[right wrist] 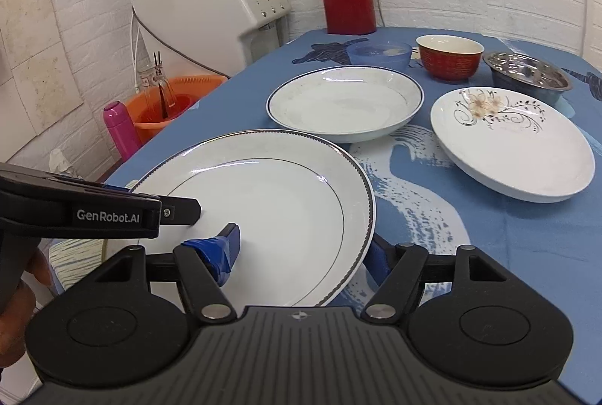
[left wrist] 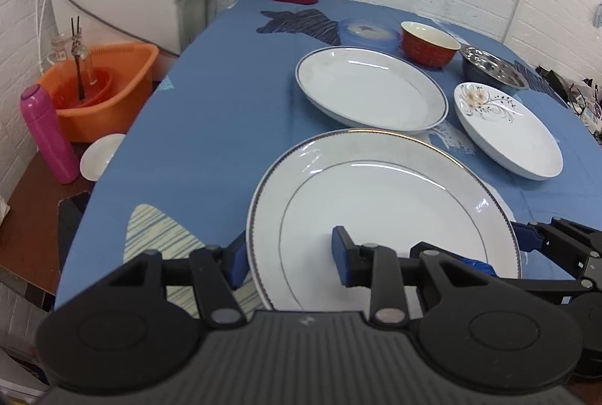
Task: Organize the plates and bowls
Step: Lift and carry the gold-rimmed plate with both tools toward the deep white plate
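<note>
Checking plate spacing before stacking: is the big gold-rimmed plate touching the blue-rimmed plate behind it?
Apart. The right wrist view shows a strip of blue tablecloth between the big plate and the blue-rimmed plate.

We see a large gold-rimmed plate nearest, blue-rimmed plate, floral plate, red bowl, steel bowl, all upright.
</note>
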`<state>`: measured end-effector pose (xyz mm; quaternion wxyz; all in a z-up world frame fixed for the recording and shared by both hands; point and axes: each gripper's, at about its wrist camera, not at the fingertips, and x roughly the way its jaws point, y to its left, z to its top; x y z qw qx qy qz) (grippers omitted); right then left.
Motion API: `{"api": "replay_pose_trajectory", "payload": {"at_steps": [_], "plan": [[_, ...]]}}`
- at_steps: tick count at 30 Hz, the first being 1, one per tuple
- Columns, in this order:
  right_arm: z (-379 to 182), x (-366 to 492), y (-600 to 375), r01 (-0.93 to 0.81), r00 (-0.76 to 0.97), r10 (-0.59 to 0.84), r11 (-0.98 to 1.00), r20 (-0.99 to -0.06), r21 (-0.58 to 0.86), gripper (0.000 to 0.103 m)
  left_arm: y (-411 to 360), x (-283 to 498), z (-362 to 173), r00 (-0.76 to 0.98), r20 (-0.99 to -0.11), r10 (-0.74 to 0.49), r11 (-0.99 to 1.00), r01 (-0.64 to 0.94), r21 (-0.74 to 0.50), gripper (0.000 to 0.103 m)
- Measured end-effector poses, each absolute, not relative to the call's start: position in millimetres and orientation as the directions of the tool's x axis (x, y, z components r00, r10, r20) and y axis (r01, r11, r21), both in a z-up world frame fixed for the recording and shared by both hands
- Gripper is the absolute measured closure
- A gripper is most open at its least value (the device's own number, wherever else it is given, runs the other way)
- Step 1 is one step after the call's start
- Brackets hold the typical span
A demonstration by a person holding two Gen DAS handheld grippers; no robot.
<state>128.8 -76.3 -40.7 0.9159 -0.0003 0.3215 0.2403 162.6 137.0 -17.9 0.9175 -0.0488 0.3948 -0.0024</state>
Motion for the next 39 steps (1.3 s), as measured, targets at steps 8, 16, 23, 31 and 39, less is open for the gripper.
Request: {"api": "replay_pose_trajectory", "payload": {"at_steps": [8, 16, 23, 31, 39], "plan": [[-53, 134, -70, -0.441, 0.673, 0.415, 0.890, -0.612, 0.118, 0.043, 142, 176, -34, 0.689, -0.722, -0.071, 0.992, -0.029, -0.126, 0.068], [-24, 146, -111, -0.367, 0.729, 0.398, 0.914, -0.557, 0.172, 0.045, 167, 185, -15, 0.719, -0.688, -0.099, 0.983, -0.037, -0.181, 0.024], [9, 224, -110, -0.380, 0.774, 0.372, 0.920, -0.513, 0.094, 0.044, 189, 252, 10, 0.748, -0.654, -0.113, 0.980, -0.025, -0.198, 0.024], [-11, 318, -84, -0.393, 0.696, 0.347, 0.917, -0.629, 0.072, 0.044, 197, 314, -4, 0.684, -0.712, -0.162, 0.964, -0.043, -0.261, 0.024], [-27, 323, -63, -0.373, 0.628, 0.354, 0.919, -0.693, 0.131, 0.041, 204, 316, 0, 0.715, -0.686, -0.135, 0.970, -0.047, -0.240, 0.024]]}}
